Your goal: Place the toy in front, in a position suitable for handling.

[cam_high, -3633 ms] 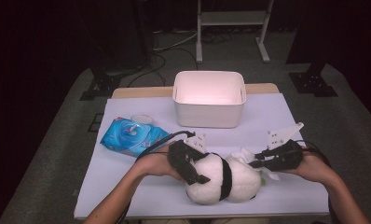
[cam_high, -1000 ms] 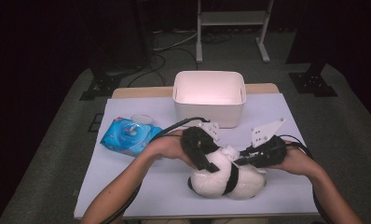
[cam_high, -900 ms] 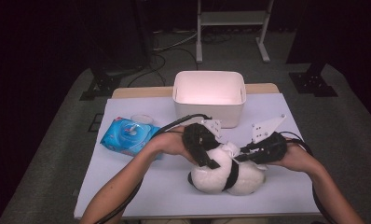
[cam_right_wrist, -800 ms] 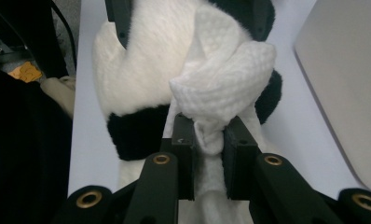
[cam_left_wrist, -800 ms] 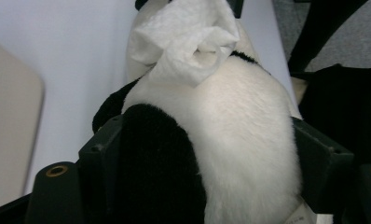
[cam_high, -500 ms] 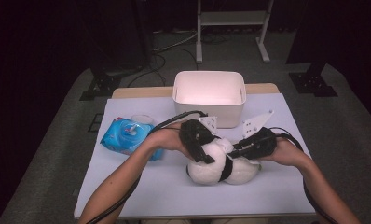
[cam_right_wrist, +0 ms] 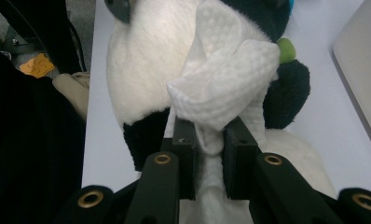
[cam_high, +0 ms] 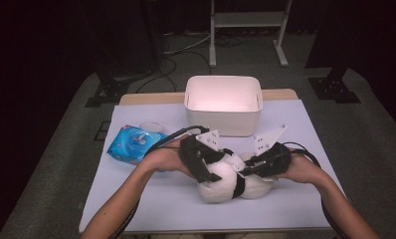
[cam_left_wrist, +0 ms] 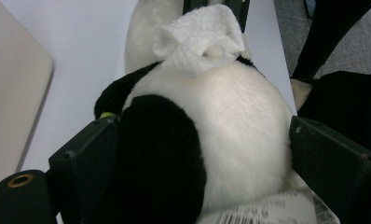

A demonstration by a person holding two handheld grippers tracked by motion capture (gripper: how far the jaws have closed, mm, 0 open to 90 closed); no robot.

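While the panda plush toy (cam_high: 226, 180) lies on its side near the front edge of the white table (cam_high: 136, 199), it is held and wiped at once. In the high view its long axis is seen to run across the table, roughly from one hand to the other, with the rounder white end toward the left gripper (cam_high: 206, 162) and the rest of the body under the right gripper (cam_high: 253, 164).

In the left gripper view the left gripper's jaws are spread wide around the plush body, one jaw against the black patch and the other against the white fur, so the toy is grasped across its width rather than along its length. In the right gripper view the right gripper (cam_right_wrist: 207, 140) is clenched on a folded white wipe (cam_right_wrist: 225, 79), whose bunched free end is pressed against the white fur just beside a black limb. The same wipe (cam_left_wrist: 200, 39) is seen beyond the toy's bulge in the left gripper view.

The coming stroke is judged to turn on this: the wipe lies directly ahead of the right jaws and on top of the toy, so a pass along the long axis would be steadied by the left grasp. The white bin (cam_high: 223, 102) and the blue wipes packet (cam_high: 134, 144) stand well apart from the work.
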